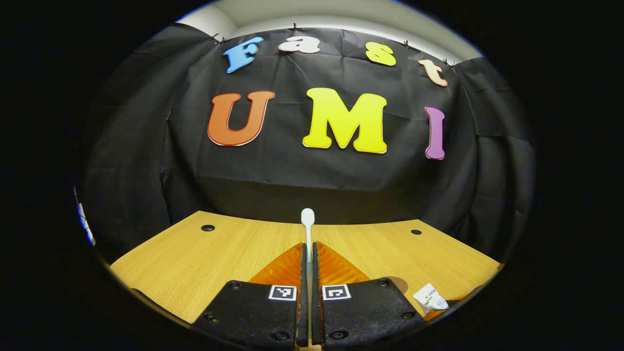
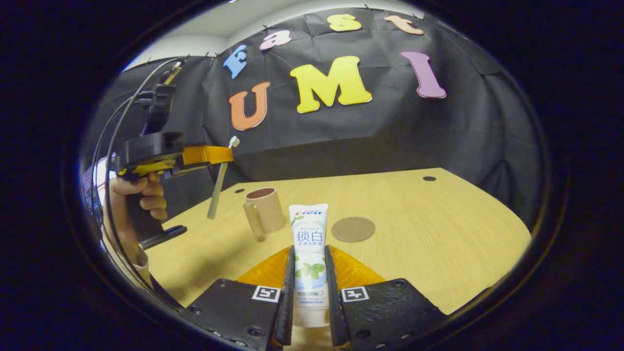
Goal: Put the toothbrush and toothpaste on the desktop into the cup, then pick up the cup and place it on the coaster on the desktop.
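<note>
With the left gripper (image 2: 222, 155) clenched on the toothbrush (image 2: 219, 181) hanging from its jaws and the right gripper (image 2: 309, 287) clamped on the upright toothpaste (image 2: 309, 243), each should be brought over the cup (image 2: 263, 210) ahead, beside the coaster (image 2: 353, 229), lowered in, then released.

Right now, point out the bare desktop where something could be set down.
The widest bare stretch of desktop runs right of the coaster to the far edge. A narrower patch lies left of the cup, under the toothbrush in the left tongs. It is crowded where cup, coaster and the right tongs' toothpaste cluster.
</note>
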Action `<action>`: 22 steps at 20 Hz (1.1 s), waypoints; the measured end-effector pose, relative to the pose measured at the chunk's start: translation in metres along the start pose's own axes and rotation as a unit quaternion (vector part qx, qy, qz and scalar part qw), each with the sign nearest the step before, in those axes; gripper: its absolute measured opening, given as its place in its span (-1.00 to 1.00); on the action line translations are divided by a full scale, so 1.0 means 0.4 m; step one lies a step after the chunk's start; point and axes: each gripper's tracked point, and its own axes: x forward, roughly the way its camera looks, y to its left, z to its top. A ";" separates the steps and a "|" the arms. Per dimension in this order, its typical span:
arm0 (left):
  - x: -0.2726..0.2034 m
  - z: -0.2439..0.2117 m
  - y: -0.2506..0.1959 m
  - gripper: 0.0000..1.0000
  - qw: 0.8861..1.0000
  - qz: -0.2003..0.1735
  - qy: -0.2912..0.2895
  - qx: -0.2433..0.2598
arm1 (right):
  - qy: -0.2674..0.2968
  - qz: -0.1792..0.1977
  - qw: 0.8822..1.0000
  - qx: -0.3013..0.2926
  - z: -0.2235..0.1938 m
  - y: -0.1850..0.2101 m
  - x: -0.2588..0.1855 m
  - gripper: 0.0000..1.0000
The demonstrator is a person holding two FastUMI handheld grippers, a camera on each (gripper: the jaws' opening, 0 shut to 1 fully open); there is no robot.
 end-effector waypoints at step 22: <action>0.186 0.018 0.034 -0.68 1.000 0.014 0.010 0.005 | -0.033 0.005 0.999 0.015 0.012 -0.044 0.012 -0.39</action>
